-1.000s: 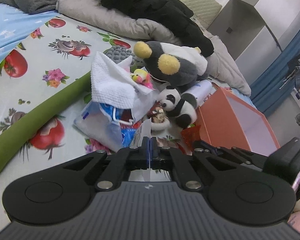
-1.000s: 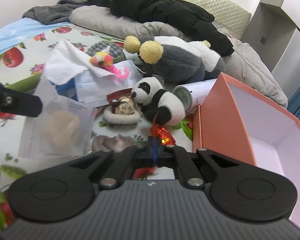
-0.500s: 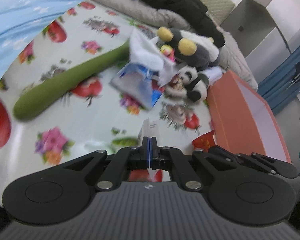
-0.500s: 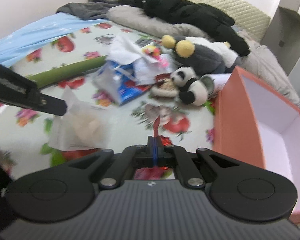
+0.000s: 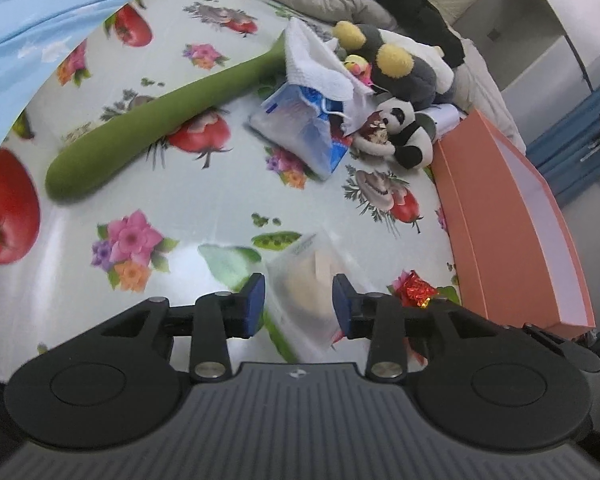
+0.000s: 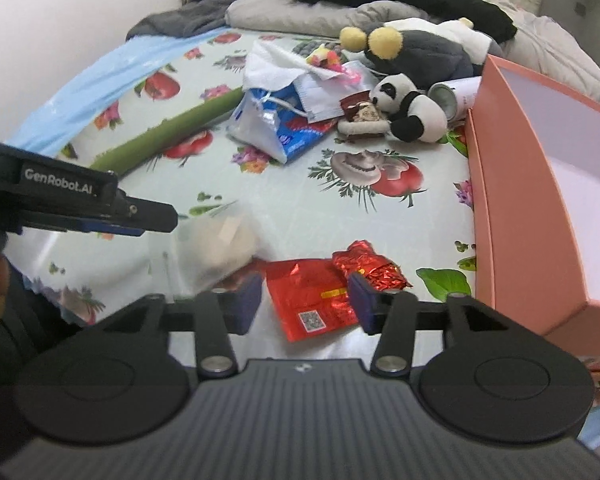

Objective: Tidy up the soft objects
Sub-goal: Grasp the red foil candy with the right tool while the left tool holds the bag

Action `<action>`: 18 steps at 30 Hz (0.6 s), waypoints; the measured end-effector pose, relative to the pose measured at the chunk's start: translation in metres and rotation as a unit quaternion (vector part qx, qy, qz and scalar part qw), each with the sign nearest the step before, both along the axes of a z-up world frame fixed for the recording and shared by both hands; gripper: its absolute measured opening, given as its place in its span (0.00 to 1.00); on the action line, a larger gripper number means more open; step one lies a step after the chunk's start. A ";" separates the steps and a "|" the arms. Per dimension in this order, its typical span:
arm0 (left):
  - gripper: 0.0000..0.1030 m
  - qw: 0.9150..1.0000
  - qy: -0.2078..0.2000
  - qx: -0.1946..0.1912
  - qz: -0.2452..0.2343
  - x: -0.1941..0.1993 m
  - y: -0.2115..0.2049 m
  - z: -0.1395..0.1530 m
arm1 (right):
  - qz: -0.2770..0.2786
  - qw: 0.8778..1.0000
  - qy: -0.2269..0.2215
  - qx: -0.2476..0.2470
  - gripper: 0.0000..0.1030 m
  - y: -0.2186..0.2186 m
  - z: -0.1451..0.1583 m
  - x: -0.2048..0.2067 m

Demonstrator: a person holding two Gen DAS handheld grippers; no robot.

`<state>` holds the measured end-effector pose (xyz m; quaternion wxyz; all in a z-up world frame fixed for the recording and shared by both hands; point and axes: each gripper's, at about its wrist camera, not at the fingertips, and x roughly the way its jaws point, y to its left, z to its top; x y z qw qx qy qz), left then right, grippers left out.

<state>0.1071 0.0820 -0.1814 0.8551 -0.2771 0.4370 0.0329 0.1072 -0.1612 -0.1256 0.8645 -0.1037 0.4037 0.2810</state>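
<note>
My left gripper [image 5: 299,302] is opening its jaws over the flowered bed sheet. A clear plastic bag [image 5: 306,280] with something beige inside lies between them, and the pads stand off it. My right gripper [image 6: 304,300] is opening too. A flat red packet [image 6: 308,296] lies on the sheet between its fingers, untouched, with crumpled red foil [image 6: 370,266] just beyond the right finger. In the right wrist view the left gripper [image 6: 100,208] reaches in from the left above the clear bag [image 6: 220,244]. An open orange box [image 6: 540,184] stands on the right.
Further up the bed lie a small panda plush [image 5: 406,132], a grey plush with yellow ears [image 5: 400,68], a white cloth [image 5: 312,60], a blue-and-white packet [image 5: 304,128] and a long green cushion [image 5: 160,116]. Grey bedding and black clothes are heaped behind them.
Both grippers pulled back from the toy pile, shut on the clear bag and the red packet. Both jaws have now opened, and the two items lie on the sheet.
</note>
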 end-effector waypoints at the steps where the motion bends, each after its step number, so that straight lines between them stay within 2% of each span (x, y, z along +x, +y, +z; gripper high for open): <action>1: 0.46 1.000 0.000 0.003 -0.004 0.003 0.000 0.000 | -0.002 1.000 0.001 0.004 0.51 -0.002 0.000 0.001; 5: 0.52 0.999 -0.006 0.027 -0.033 0.016 -0.004 0.000 | -0.033 0.999 0.002 0.016 0.51 -0.010 -0.002 0.010; 11: 0.59 0.993 -0.007 0.073 -0.089 0.037 -0.018 -0.008 | -0.091 0.996 0.008 -0.001 0.51 -0.015 -0.016 0.032; 14: 0.62 0.991 0.001 0.080 -0.110 0.045 -0.023 -0.022 | -0.111 0.994 0.014 -0.019 0.51 -0.015 -0.026 0.040; 18: 0.62 0.988 0.005 0.082 -0.132 0.050 -0.027 -0.034 | -0.127 0.991 0.041 -0.016 0.51 -0.019 -0.040 0.049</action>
